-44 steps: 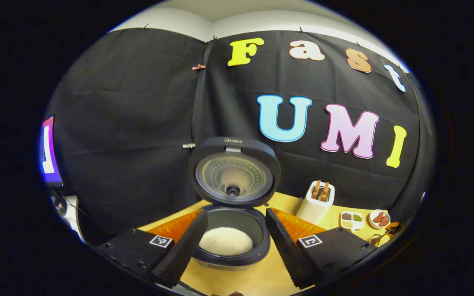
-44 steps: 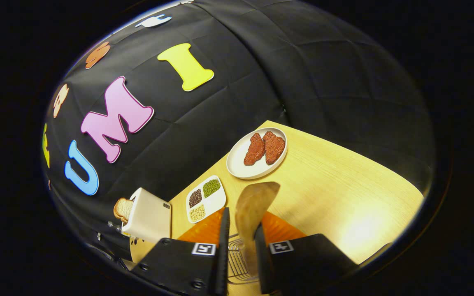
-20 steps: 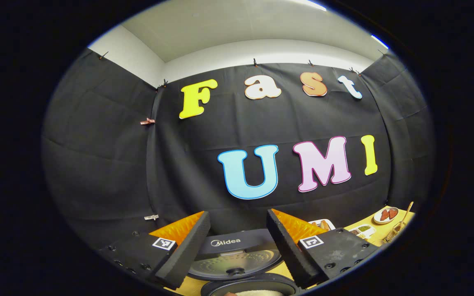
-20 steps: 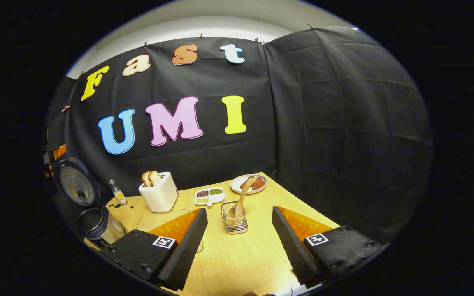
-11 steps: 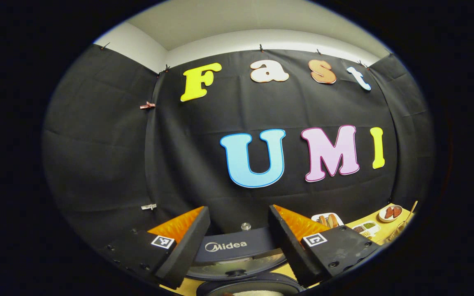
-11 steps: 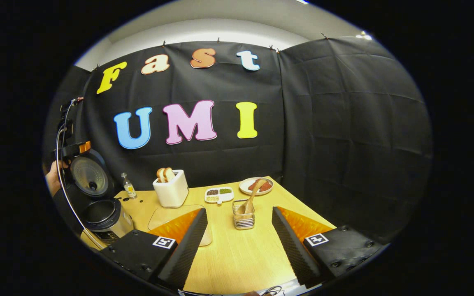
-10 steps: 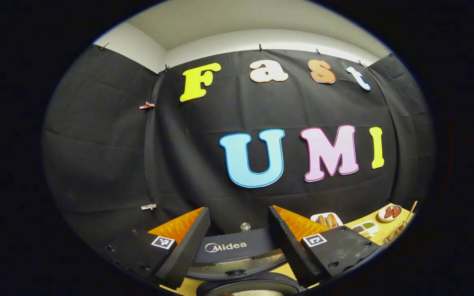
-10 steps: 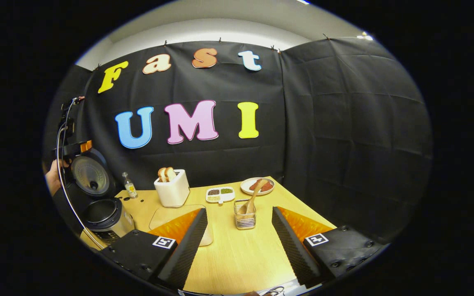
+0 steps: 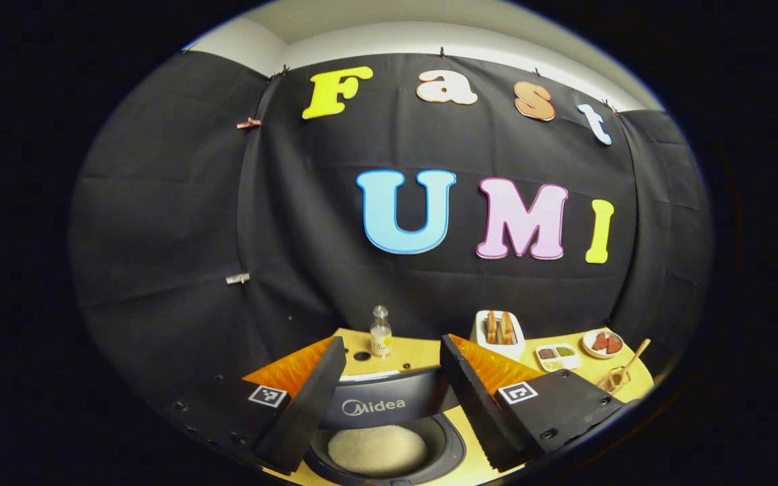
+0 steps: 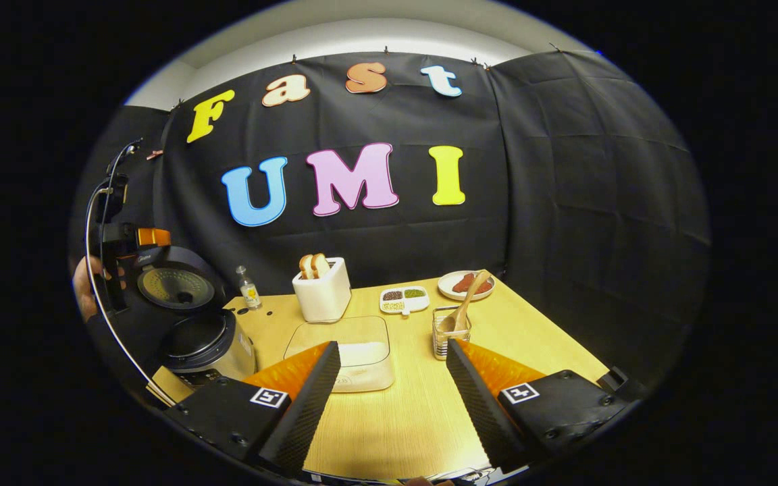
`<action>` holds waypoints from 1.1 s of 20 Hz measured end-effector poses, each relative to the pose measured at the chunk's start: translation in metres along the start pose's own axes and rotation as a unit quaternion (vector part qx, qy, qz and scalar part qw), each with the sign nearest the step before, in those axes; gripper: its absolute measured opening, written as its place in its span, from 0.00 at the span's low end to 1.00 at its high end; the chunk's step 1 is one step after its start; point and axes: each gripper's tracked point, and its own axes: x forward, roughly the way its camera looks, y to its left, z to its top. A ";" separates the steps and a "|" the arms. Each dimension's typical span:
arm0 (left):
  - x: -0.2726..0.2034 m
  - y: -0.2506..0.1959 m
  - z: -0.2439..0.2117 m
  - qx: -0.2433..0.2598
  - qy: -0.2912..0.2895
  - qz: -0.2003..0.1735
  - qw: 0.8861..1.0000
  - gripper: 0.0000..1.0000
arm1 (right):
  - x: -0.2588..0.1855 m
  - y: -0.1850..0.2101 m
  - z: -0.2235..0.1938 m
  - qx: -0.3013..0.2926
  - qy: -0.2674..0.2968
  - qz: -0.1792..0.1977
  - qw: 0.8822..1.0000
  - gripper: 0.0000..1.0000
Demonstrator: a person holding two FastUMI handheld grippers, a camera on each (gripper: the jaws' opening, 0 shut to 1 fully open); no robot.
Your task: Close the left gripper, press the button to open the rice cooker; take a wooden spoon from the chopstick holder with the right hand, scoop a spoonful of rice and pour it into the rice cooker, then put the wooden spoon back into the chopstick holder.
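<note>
Rice cooker (image 9: 382, 439) at bottom centre of left gripper view, lid (image 9: 379, 403) half lowered over the pot, white rice (image 9: 377, 450) visible inside the pot. Right gripper view: same cooker at lower left, lid tilted up and forward, pot open beneath it.

Wire chopstick holder (image 10: 451, 333) just right of centre in right gripper view, wooden spoon (image 10: 464, 302) standing in it, bowl end down, handle leaning up to the right. Same holder and spoon tiny at the lower right edge of left gripper view.

Clear rice container (image 10: 355, 358) at lower centre, rice lying in its near part. White toaster (image 10: 323, 290) behind it with two bread slices (image 10: 313, 266) in the slots. Divided dish (image 10: 404, 300) with dark, green and pale grains. Plate (image 10: 464, 285) with two red pieces. Small bottle (image 10: 248, 289) between cooker and toaster. All on the wooden table (image 10: 537, 344).

Left gripper (image 9: 389, 358): fingers wide apart, holding nothing, the lid's top edge between them; in right gripper view it sits at the lid at middle left, with a hand (image 10: 82, 286) behind it.

Right gripper (image 10: 392, 358): fingers spread wide, holding nothing, above the table near the frame bottom, apart from the holder.
</note>
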 end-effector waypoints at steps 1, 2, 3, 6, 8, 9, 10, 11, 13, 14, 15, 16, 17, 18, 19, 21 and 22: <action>-0.006 -0.003 -0.012 0.005 0.010 -0.003 1.000 0.98 | -0.001 0.002 -0.005 0.004 0.004 0.003 1.000 0.99; -0.012 -0.006 -0.025 0.006 0.021 -0.004 1.000 0.97 | -0.001 0.004 -0.009 0.006 0.008 0.004 1.000 0.99; -0.016 -0.008 -0.039 0.001 0.032 -0.005 0.999 0.98 | -0.002 0.004 -0.013 0.009 0.013 0.004 1.000 0.99; -0.026 -0.012 -0.093 -0.033 0.088 -0.008 0.996 0.99 | -0.005 0.006 -0.025 0.020 0.026 0.004 0.999 0.99; -0.029 -0.018 -0.117 -0.015 0.107 -0.011 0.994 1.00 | -0.006 0.006 -0.030 0.024 0.032 0.005 0.999 0.99; -0.031 -0.019 -0.130 0.000 0.117 -0.011 0.993 0.95 | -0.007 0.006 -0.033 0.025 0.035 0.005 0.999 0.99; -0.032 -0.020 -0.140 0.010 0.122 -0.008 0.992 0.94 | -0.007 0.006 -0.034 0.027 0.036 0.005 0.999 0.99; -0.033 -0.019 -0.149 0.013 0.130 -0.006 0.991 0.95 | -0.007 0.006 -0.035 0.027 0.037 0.004 0.999 0.99; -0.034 -0.019 -0.165 0.013 0.142 -0.002 0.990 0.95 | -0.008 0.003 -0.038 0.026 0.040 0.002 0.999 0.98; -0.035 -0.019 -0.165 0.019 0.134 0.002 0.991 0.96 | -0.009 0.002 -0.039 0.026 0.039 0.000 0.999 0.99; -0.035 -0.019 -0.163 0.028 0.125 0.005 0.992 0.96 | -0.009 0.000 -0.039 0.026 0.040 -0.001 0.999 0.99; -0.036 -0.017 -0.162 0.036 0.120 0.012 0.992 0.95 | -0.010 -0.001 -0.042 0.026 0.043 -0.003 0.999 0.99; -0.038 -0.010 -0.164 0.037 0.119 0.021 0.992 0.98 | -0.011 -0.002 -0.046 0.027 0.046 -0.003 0.999 0.99; -0.039 -0.003 -0.165 0.028 0.118 0.027 0.992 1.00 | -0.012 -0.002 -0.048 0.027 0.050 -0.004 0.998 0.99; -0.041 -0.001 -0.167 0.010 0.119 0.029 0.992 1.00 | -0.012 -0.002 -0.051 0.027 0.055 -0.003 0.998 0.99; -0.040 -0.007 -0.167 0.015 0.123 0.024 0.992 1.00 | -0.011 -0.003 -0.054 0.024 0.058 -0.001 0.998 0.99; -0.038 -0.010 -0.167 0.023 0.124 0.020 0.992 1.00 | -0.012 -0.002 -0.055 0.024 0.061 0.002 0.998 0.99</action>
